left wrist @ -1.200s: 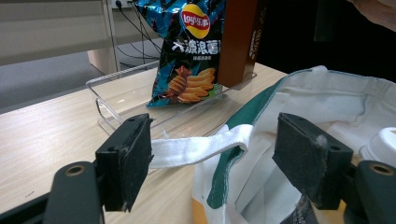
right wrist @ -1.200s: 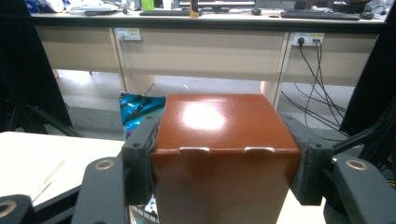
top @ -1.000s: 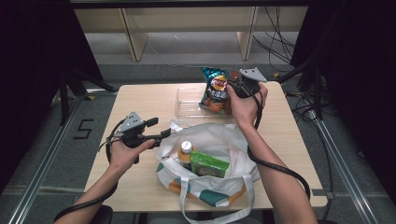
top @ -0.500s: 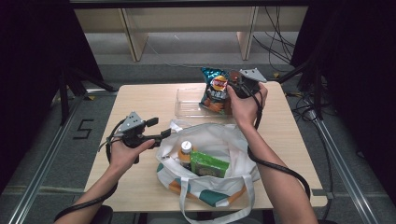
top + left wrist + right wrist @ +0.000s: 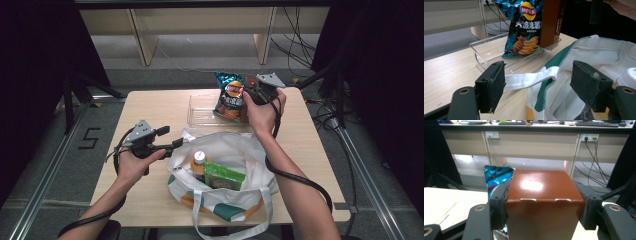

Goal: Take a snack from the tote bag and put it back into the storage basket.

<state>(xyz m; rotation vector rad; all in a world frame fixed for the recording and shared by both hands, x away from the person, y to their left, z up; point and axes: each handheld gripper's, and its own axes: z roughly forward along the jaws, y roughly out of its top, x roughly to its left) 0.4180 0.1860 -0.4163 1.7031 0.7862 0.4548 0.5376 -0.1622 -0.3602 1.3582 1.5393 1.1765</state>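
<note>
My right gripper is shut on a brown box, pads pressed on its two sides, over the right end of a clear tray. A blue chips bag stands in the tray, right beside the box. My left gripper is open at the left rim of a white and green tote bag. The bag's white strap lies between the jaws, untouched. In the left gripper view the chips bag, the box and the tray stand behind.
Inside the tote are a bottle with a white cap and a green packet. The wooden table has bare room at its left and far right. Desks and cables stand beyond the table's far edge.
</note>
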